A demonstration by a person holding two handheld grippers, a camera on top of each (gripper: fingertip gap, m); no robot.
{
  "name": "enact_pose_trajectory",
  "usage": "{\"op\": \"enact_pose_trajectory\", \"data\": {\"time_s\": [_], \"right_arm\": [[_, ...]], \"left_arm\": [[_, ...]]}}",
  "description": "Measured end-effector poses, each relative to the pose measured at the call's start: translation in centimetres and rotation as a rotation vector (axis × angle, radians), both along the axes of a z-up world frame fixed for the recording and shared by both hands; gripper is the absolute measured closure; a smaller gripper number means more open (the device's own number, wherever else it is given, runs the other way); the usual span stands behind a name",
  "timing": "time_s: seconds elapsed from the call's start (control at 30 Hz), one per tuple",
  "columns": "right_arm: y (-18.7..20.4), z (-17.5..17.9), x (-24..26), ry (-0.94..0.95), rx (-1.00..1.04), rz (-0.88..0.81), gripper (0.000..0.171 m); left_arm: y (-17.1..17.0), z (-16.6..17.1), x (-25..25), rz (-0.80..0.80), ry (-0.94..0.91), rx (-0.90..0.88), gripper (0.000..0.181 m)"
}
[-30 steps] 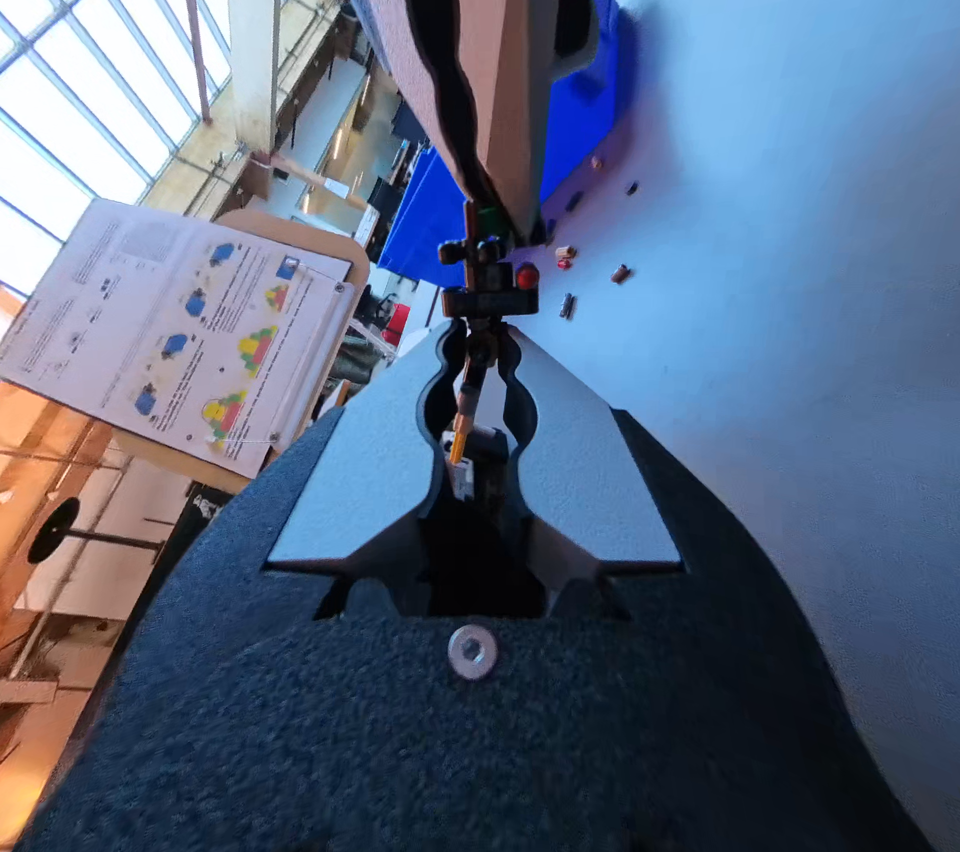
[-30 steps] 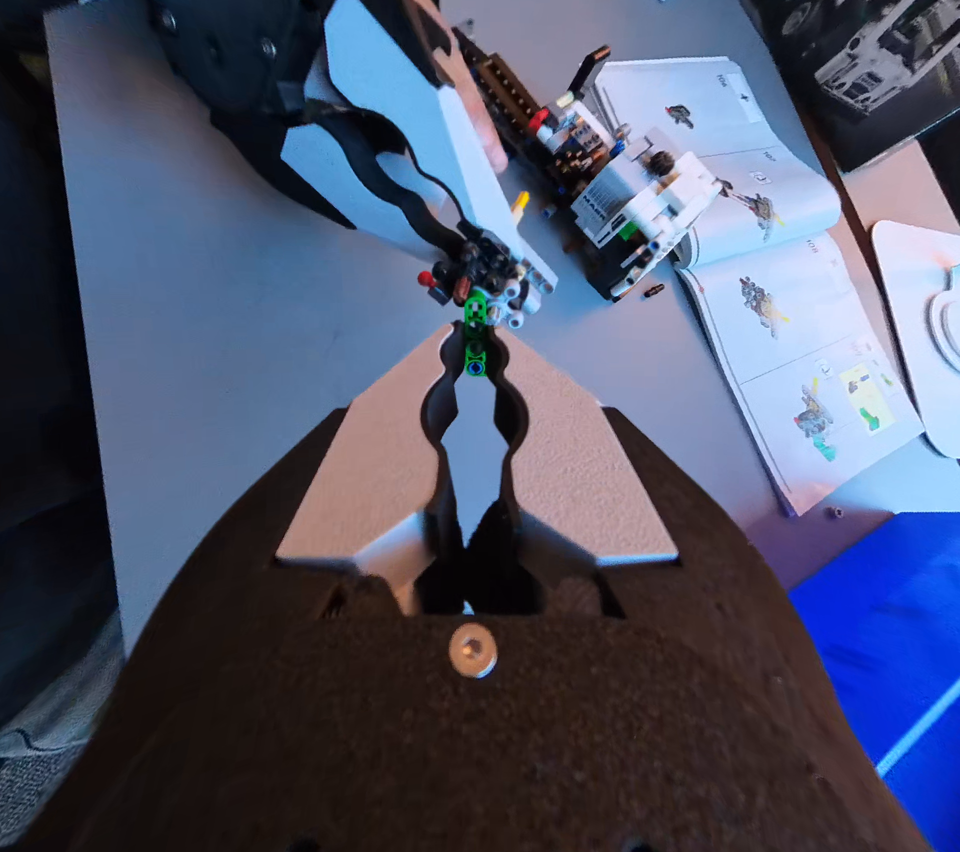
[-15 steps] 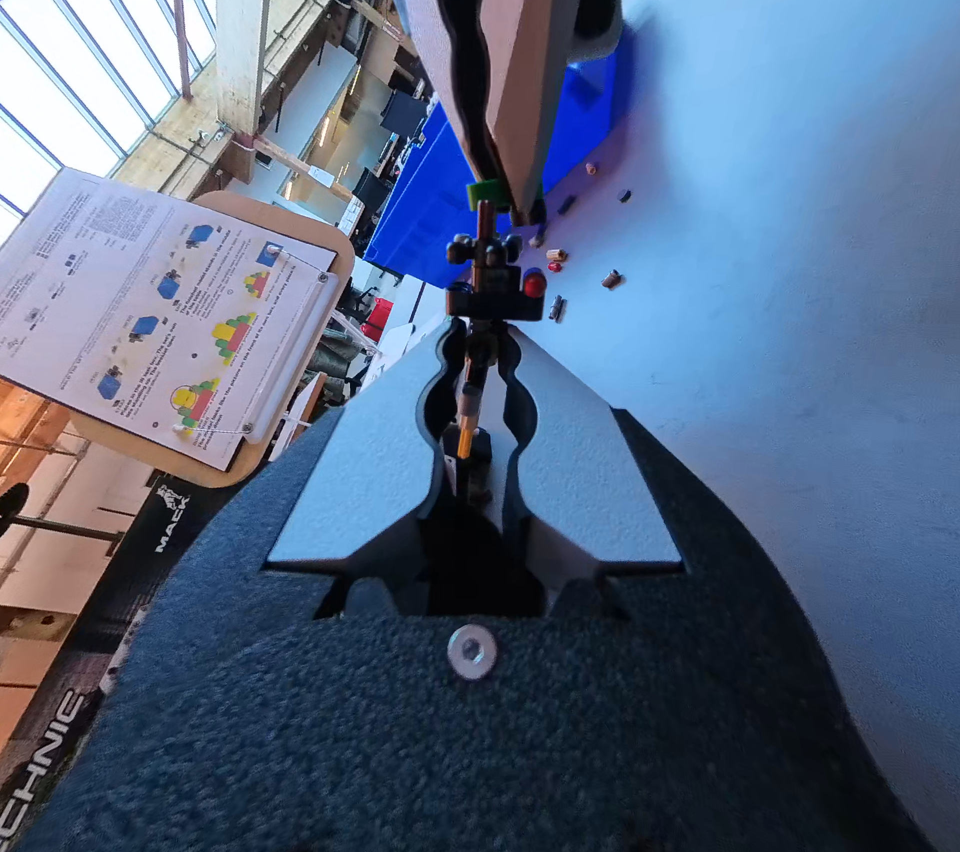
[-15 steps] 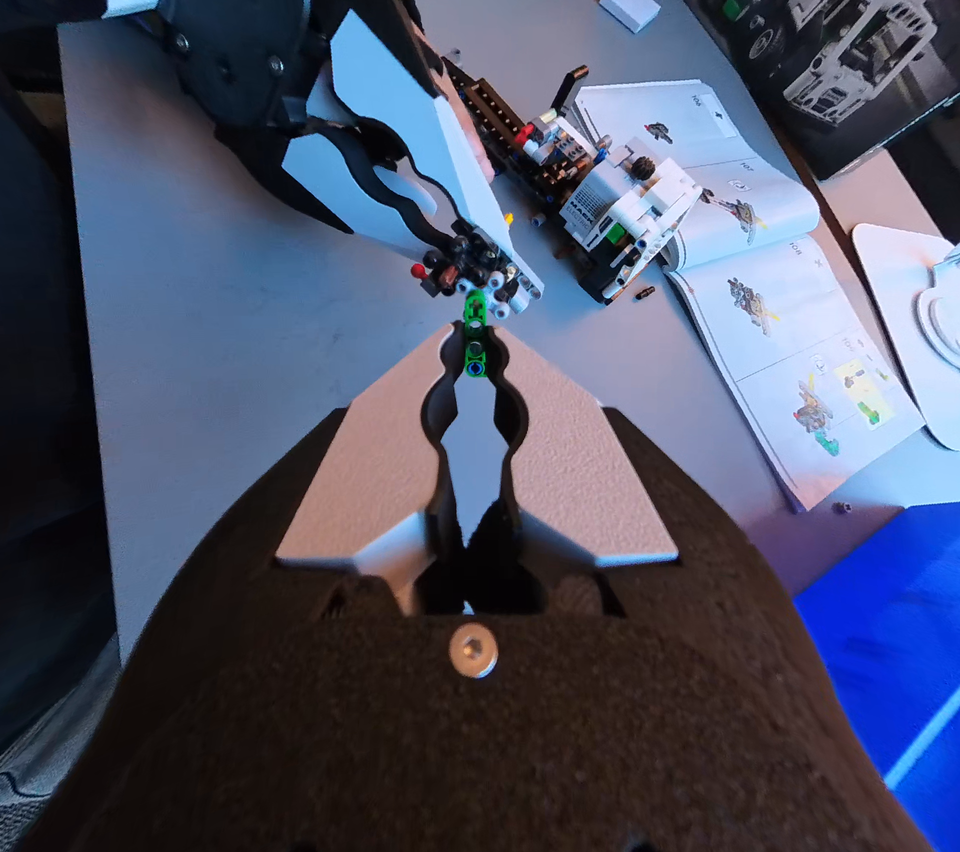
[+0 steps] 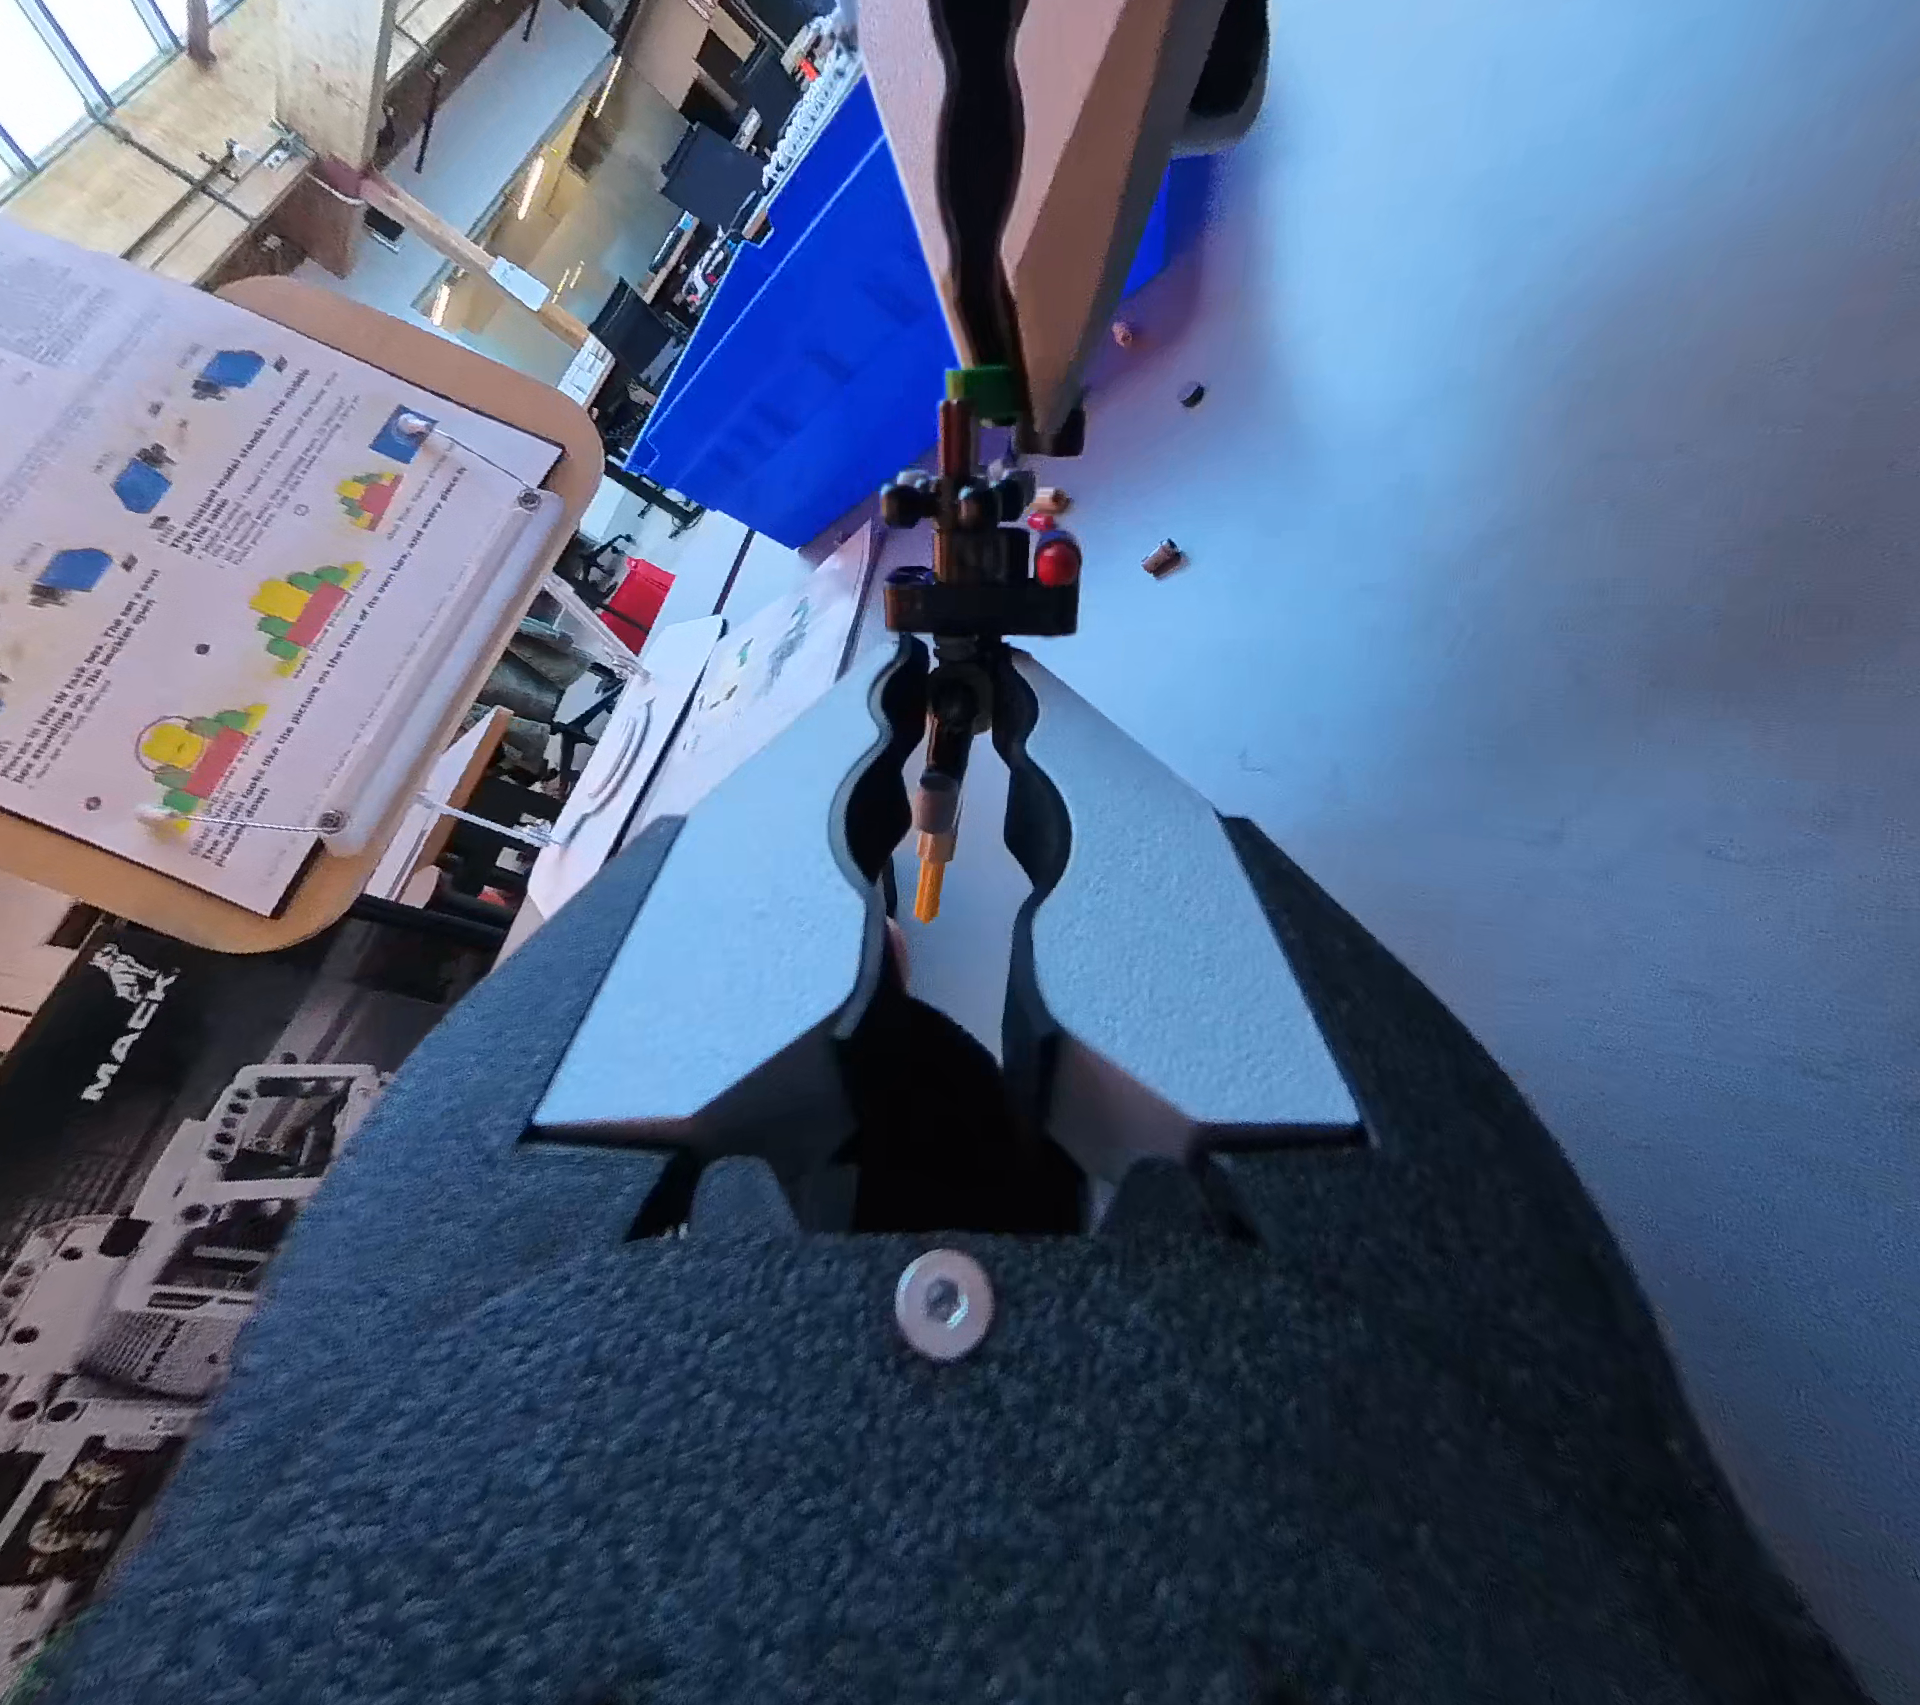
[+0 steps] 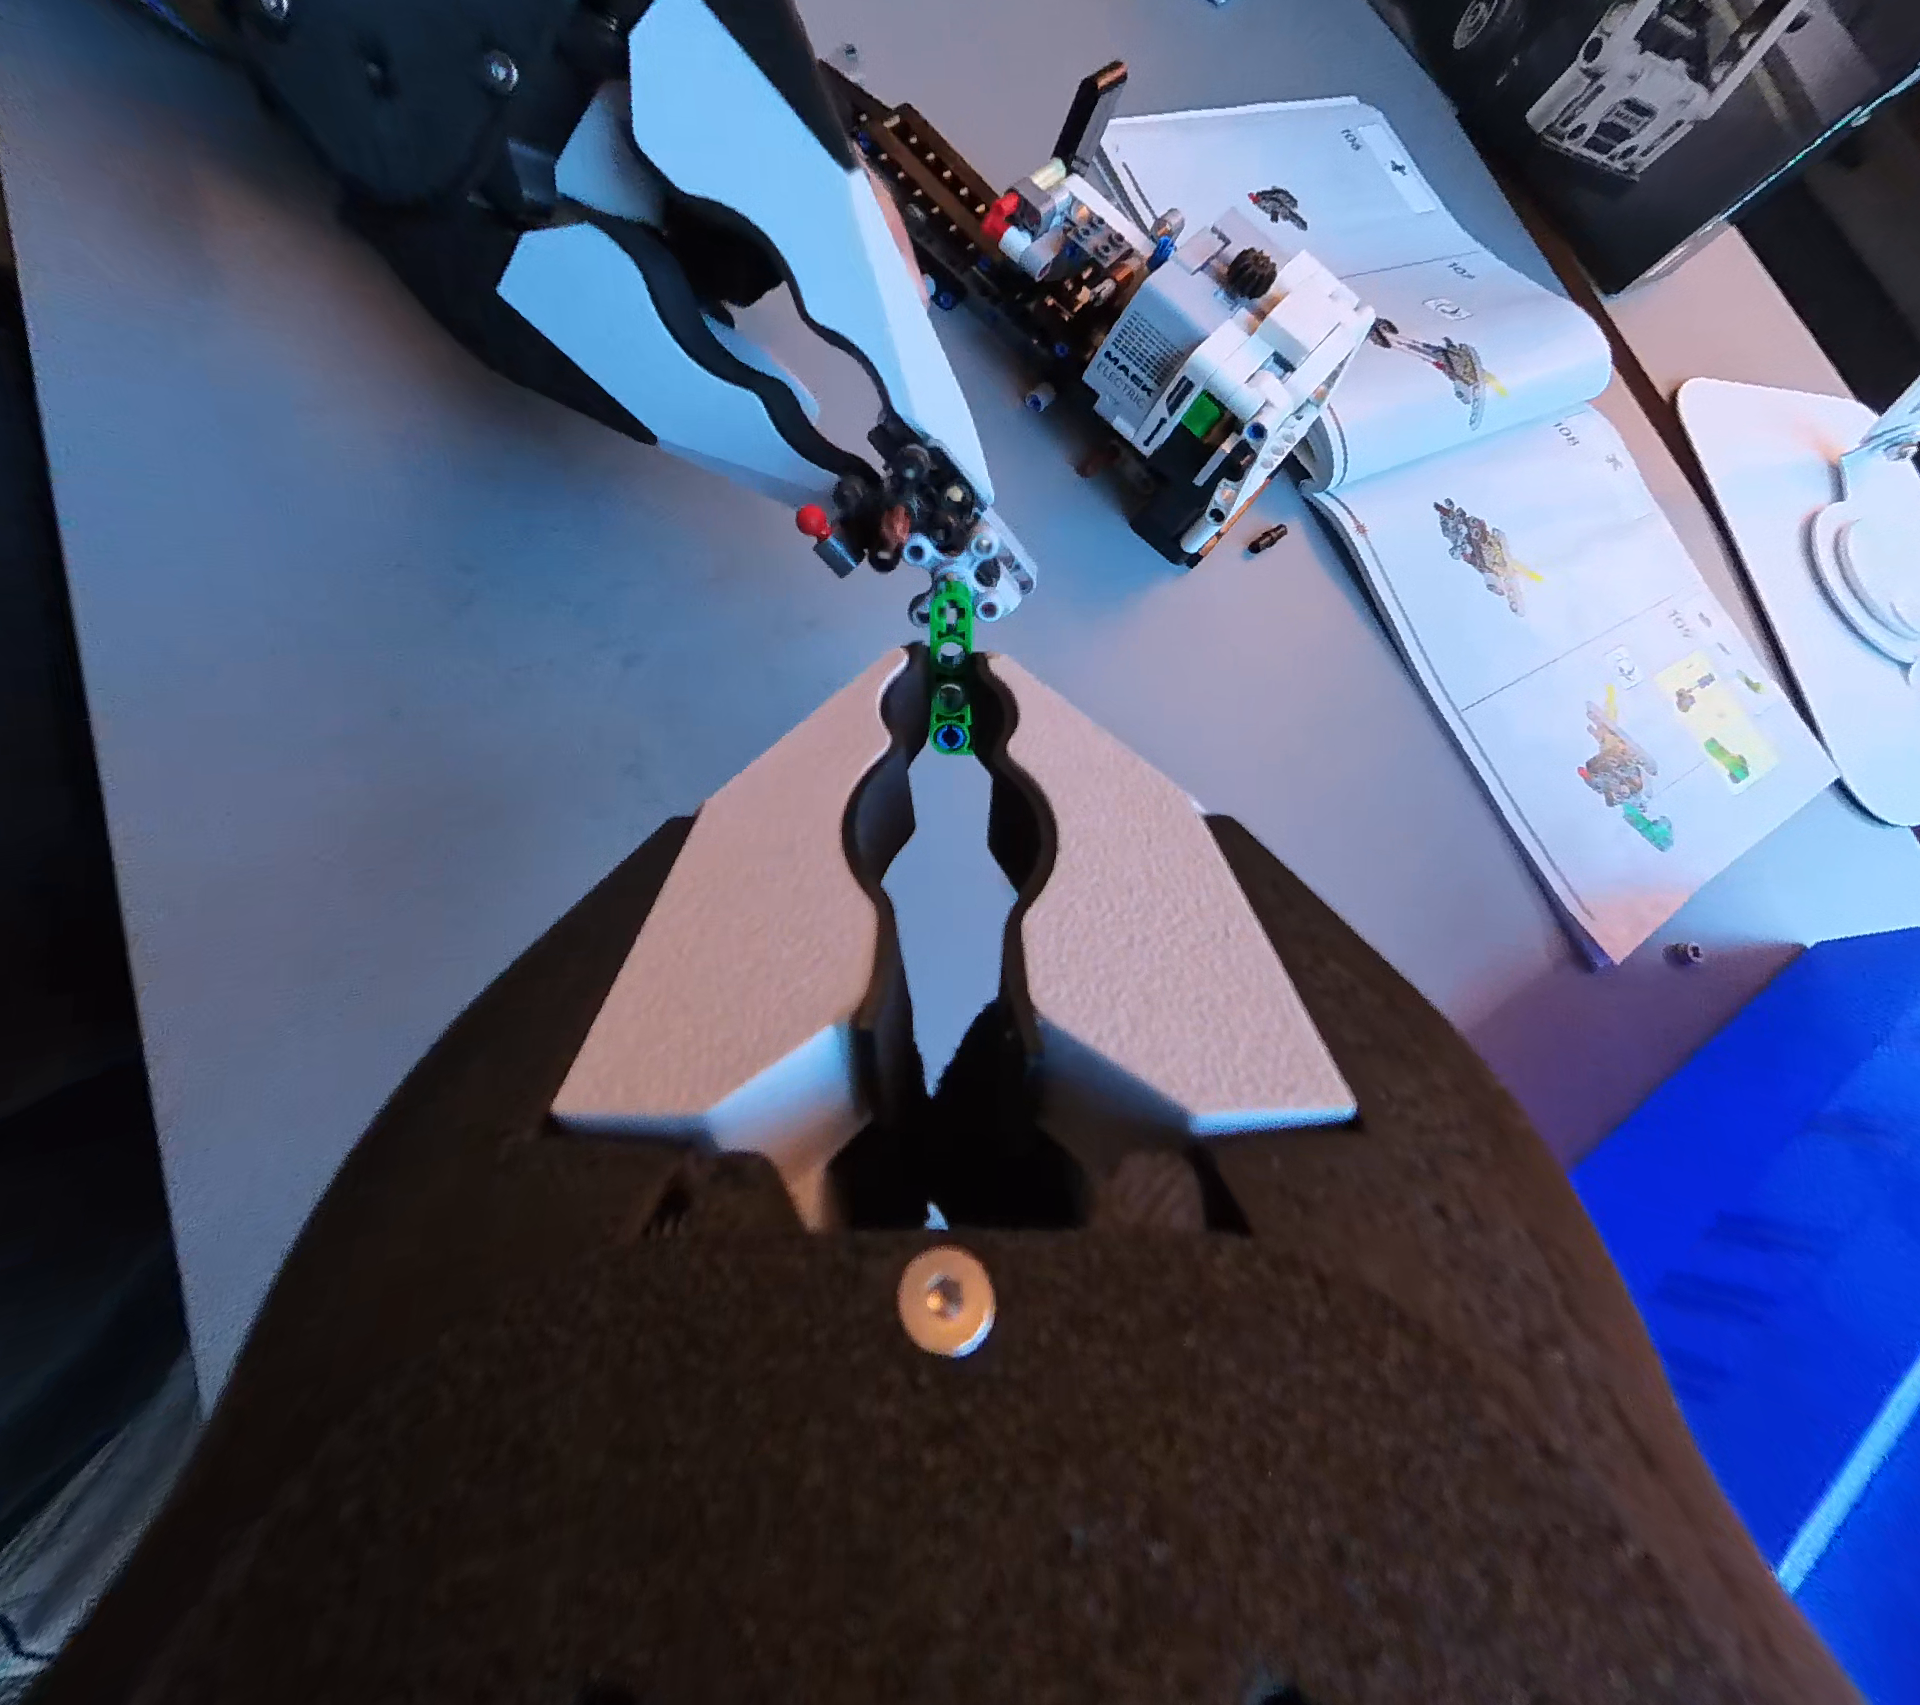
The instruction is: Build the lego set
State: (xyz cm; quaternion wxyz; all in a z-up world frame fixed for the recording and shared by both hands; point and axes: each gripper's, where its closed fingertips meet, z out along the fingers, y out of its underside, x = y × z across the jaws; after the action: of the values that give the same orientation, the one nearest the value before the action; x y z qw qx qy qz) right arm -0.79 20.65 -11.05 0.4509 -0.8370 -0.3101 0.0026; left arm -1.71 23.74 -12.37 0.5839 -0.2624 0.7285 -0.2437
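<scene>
We pinch the small dark assembly (image 5: 977, 585) in our left hand-held gripper (image 5: 961, 668) above the bench (image 6: 416, 616) so the right hand-held gripper (image 6: 948, 668), clamped on the green beam (image 6: 950, 679), can press it on squarely.

Left tongs (image 5: 961, 668) and right tongs (image 6: 948, 668) meet tip to tip, each clamped tight on something small. In the right wrist view the left tongs (image 6: 914, 492) slant in from the upper left.
</scene>
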Motion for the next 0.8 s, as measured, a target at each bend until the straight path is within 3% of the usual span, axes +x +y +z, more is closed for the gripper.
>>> {"op": "enact_pose_trajectory", "data": {"time_s": [0.23,0.5,0.8], "right_arm": [[0.1,-0.4,0.2,-0.017,-0.027,-0.003,0.165],[0.2,-1.5,0.6,-0.072,-0.097,-0.027,0.165],[0.3,-1.2,0.7,-0.04,-0.078,-0.063,0.164]], "left_arm": [[-0.2,-0.3,0.0,0.001,0.012,0.018,0.172],[-0.1,-1.0,0.2,0.037,0.019,0.162,0.171],[-0.1,-1.7,0.3,0.032,0.06,0.135,0.171]]}}
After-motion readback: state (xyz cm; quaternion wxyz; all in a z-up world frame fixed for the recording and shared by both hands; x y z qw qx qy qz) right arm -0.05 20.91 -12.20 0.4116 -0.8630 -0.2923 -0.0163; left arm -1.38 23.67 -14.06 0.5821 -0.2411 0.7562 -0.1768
